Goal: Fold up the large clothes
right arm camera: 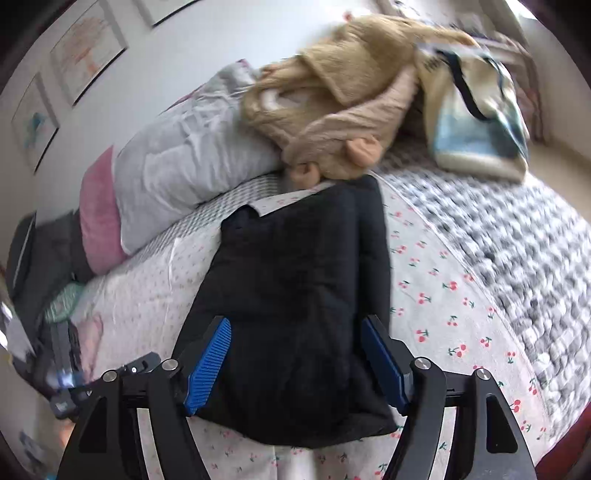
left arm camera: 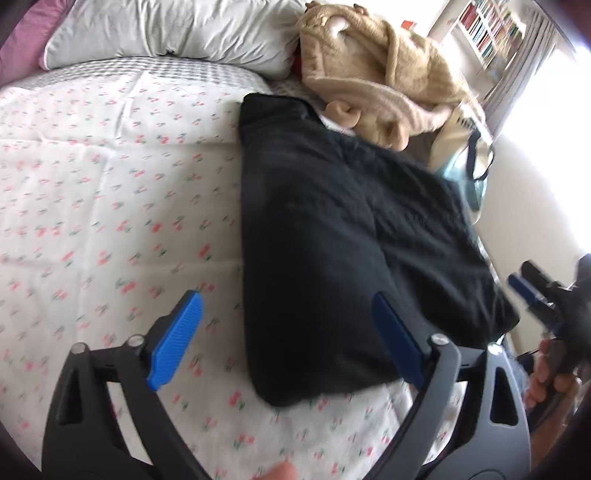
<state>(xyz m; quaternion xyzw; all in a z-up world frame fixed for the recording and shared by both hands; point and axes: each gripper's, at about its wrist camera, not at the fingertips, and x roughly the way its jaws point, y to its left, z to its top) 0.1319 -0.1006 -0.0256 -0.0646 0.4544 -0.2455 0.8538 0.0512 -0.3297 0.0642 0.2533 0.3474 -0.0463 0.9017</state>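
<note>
Folded black garment [right arm camera: 295,302] lying flat on the cherry-print bedspread [right arm camera: 436,295], both grippers spread wide and empty.

The bedspread is thin, creased cotton over a grey checked quilt [right arm camera: 517,236]. The garment is a thick, matte, long rectangle, its long axis running from the grippers toward the puffy grey pillow [right arm camera: 177,155] and fuzzy tan coat [right arm camera: 351,74]. Only the right wrist view shows framed pictures [right arm camera: 88,48]; only the left shows what looks like a bookshelf [left arm camera: 487,29]. Left gripper [left arm camera: 288,343] and right gripper [right arm camera: 295,365] hover above the near end, ribbed blue pads [right arm camera: 208,365] clear of the cloth.
</note>
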